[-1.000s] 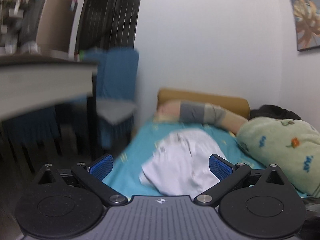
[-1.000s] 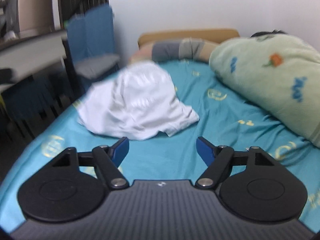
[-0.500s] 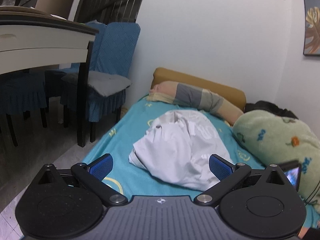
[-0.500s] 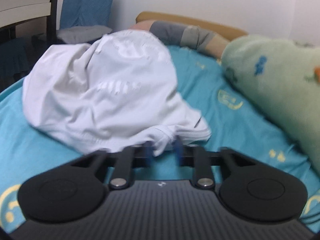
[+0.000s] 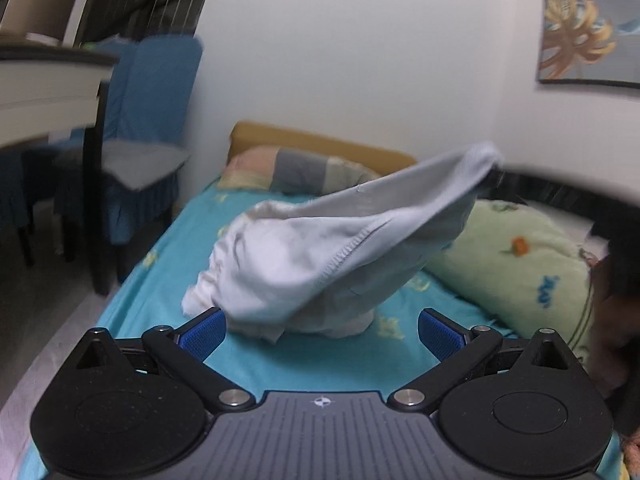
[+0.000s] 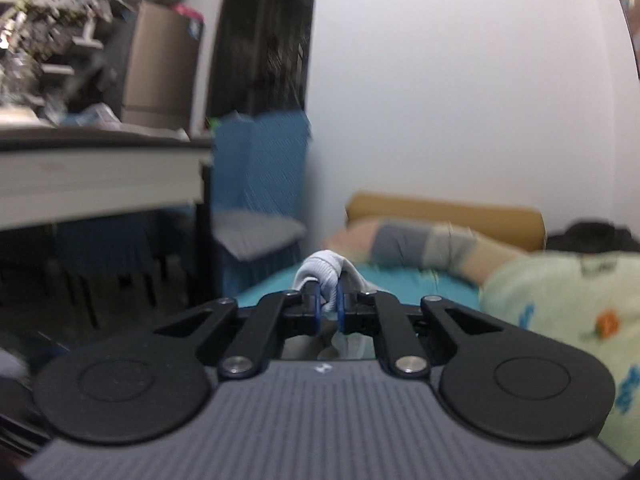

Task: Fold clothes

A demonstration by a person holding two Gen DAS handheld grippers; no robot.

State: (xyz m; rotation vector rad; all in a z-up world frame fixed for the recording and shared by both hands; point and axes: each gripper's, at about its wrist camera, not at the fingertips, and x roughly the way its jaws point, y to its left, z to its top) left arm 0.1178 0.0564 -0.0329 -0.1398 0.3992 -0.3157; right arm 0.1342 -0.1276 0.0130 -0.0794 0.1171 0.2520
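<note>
The bed point(image 5: 256, 360), under a teal sheet, fills the middle of the left wrist view and serves as the landmark here. At its head stands a tan headboard point(image 5: 320, 142), with a striped pillow point(image 5: 296, 170) just in front of it. Along the bed's right side lies a pale green blanket point(image 5: 516, 256) with small printed figures. Off the bed's left side stand a blue chair point(image 5: 156, 80) with a grey cushion and, beyond it, a white table point(image 5: 44, 96); both are blurred. On the wall above the bed's right side hangs a leaf picture point(image 5: 584, 36). The white garment point(image 5: 320, 256) sits mid-bed: its bulk rests bunched on the sheet while one edge is lifted up and to the right, stretched taut. The right gripper point(image 6: 328, 306) has its blue pads closed tight on a fold of that white cloth, above the bed. The left gripper point(image 5: 320, 330) hovers over the bed's foot, jaws spread wide and empty, just short of the garment.
</note>
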